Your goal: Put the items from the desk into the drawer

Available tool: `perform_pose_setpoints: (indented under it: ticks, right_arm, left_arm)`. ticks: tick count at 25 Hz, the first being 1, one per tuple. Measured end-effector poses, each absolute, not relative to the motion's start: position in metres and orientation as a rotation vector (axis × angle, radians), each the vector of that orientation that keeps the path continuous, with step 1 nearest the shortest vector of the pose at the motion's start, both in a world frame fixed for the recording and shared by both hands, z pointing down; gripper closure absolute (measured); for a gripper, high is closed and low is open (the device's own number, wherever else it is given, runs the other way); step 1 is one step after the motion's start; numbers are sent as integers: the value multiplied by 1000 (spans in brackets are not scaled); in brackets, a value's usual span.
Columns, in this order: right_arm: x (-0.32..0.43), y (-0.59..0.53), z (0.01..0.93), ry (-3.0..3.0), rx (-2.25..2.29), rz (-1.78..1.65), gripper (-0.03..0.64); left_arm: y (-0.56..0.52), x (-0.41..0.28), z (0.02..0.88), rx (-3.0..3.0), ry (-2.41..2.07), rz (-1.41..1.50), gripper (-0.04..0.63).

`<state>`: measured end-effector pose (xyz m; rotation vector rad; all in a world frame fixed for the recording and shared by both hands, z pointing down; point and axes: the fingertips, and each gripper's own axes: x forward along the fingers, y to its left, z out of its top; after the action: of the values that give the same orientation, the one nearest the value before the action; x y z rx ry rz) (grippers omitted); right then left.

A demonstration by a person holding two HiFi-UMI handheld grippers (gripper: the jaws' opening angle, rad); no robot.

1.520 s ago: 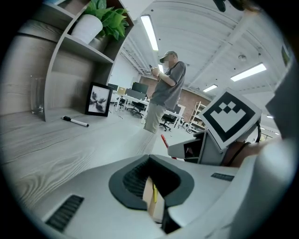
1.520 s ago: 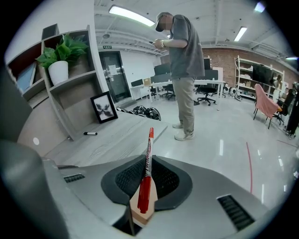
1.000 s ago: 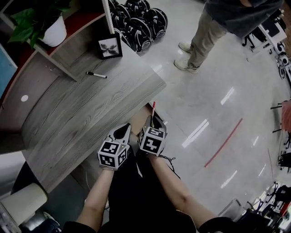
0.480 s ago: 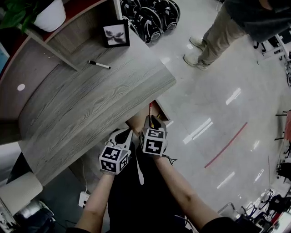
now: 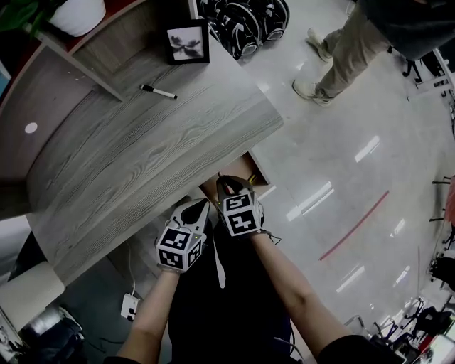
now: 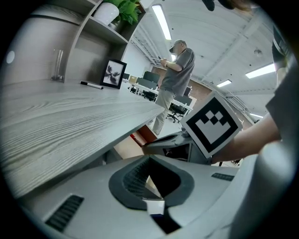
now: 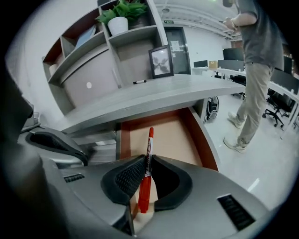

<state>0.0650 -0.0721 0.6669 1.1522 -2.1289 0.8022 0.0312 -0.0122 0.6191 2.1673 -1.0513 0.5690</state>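
Observation:
A red marker sits between the pads of my right gripper, which is shut on it, tip pointing into the open brown drawer under the grey desk. From the head view, the right gripper hangs over the drawer and hides the marker. My left gripper is just left of it, under the desk edge, jaws shut and holding nothing. A black marker lies on the desk far from both grippers, near a framed picture.
A person stands on the shiny floor beyond the desk corner. Black helmets lie behind the desk. A potted plant stands on the shelves, and a glass on the desk. A power strip lies on the floor.
Both grippers have sunk toward the drawer. The right one rolled and tipped the red marker from upright to pointing down into the drawer, out of the head view's sight.

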Motion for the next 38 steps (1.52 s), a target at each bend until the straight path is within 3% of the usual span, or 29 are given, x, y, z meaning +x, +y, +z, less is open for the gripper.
perform_pose_setpoints:
  ticks: [9,20,38]
  right_arm:
    - [56,-68,672,-2157,1094,840,578]
    - [58,-58,674,-2164,1033,938,505]
    - [63,-51,623,-2262,1025,1011,509]
  left_arm:
    - [-13,28,620,2156,-1049,573,595]
    - [-11,35,615,2154,-1054,540,595]
    - [-26,41,570,2190,-1096,486,595]
